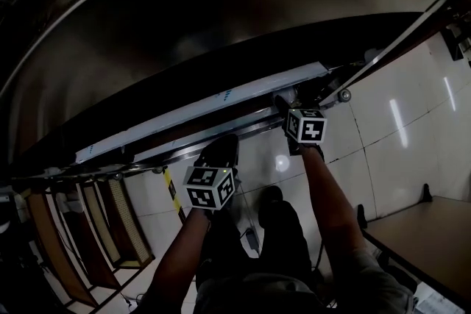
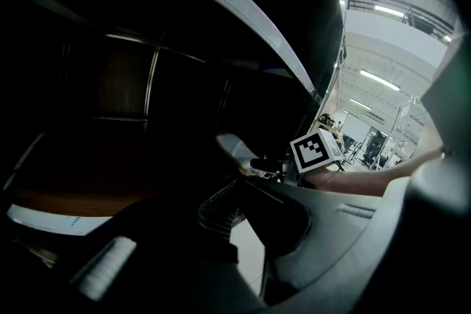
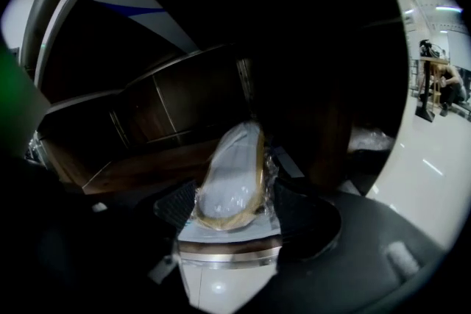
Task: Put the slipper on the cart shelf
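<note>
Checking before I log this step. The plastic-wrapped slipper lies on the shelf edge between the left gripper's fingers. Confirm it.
Wrong gripper. The plastic-wrapped slipper lies on the shelf edge between the open fingers of the right gripper, as the right gripper view shows. The fingers of the left gripper stand apart with nothing between them.

All three views are dim and underexposed; the cart (image 1: 221,33) reads near black. Light comes from ceiling strips (image 2: 379,77) and glares off the pale floor (image 1: 401,121). The wrapped slipper (image 3: 232,184) shows a soft sheen. Fisheye distortion bends every edge, and the near foreground is blurred.
</note>
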Motion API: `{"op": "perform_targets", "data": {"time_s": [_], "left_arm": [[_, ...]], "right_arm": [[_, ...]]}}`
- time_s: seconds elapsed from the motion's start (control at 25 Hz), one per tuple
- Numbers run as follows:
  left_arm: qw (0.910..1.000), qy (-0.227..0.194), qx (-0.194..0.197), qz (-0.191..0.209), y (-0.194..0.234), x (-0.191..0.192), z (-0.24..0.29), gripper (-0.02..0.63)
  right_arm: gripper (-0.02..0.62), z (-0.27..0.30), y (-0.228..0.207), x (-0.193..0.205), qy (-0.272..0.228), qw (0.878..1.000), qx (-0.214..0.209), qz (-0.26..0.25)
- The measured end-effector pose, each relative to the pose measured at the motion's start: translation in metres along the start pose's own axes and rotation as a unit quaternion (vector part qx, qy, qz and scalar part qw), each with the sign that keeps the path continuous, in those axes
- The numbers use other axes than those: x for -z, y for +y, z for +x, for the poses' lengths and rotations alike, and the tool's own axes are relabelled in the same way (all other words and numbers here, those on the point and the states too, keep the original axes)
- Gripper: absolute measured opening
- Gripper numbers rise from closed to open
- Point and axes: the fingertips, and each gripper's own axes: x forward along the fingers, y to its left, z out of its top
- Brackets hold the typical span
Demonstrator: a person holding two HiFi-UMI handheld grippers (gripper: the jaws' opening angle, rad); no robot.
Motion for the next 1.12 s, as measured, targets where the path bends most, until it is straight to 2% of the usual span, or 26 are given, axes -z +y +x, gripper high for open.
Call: {"op": "perform_targets", "data": {"time_s": [0.2,0.36,0.8,1.12], "left_arm": [[1.0,0.0,0.006,0.0,-0.012,-0.008,-0.006,0.008],[0.9998,0.003,0.018,0.006,-0.031,-0.021,-0.017,0.008],[0.9978,-0.016,0.054,0.034,-0.094,-0.102,-0.092,0.008],[0.9967,-0.038,0.055,0.045,-0.11,-0.147,-0.162,0.008]], "right_arm": [[0.322,-0.02,0.002,-0.007,0.007,1.0,-0.002,-0.004],[0.318,-0.056,0.015,-0.025,-0.007,1.0,-0.019,0.004],[0.0,-0.209,0.106,-0.106,-0.068,0.994,-0.081,-0.005],[0.0,-0.29,0.182,-0.163,-0.107,0.985,-0.13,-0.034]]}}
